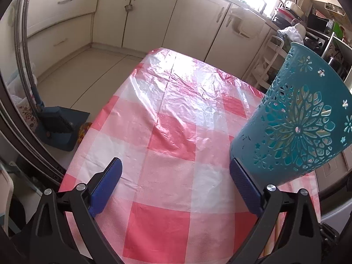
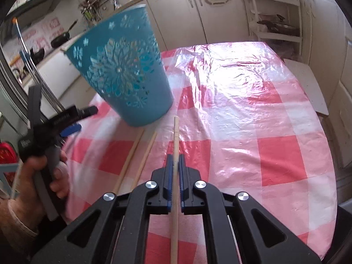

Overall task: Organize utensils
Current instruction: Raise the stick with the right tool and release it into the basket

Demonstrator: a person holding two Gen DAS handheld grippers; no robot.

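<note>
Hand [image 2: 44, 171] on my left wraps the left gripper [image 1: 176, 165] handle; its jaws gape wide over bare checkered tabletop [image 1: 171, 231], with nothing between them. My right gripper [image 2: 175, 157] tilts downward, clamped on 1 wooden chopstick [image 2: 175, 145] whose long axis points toward the teal basket [image 2: 123, 72]. 2 more chopsticks [image 2: 132, 154] lie parallel near the tabletop's left edge.

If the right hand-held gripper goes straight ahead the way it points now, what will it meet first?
Probably the blue basket. The right hand-held gripper is shut on a wooden chopstick whose tip points toward the basket's base on the checked tablecloth. Depth is unclear, so it may pass just beside the basket.
</note>
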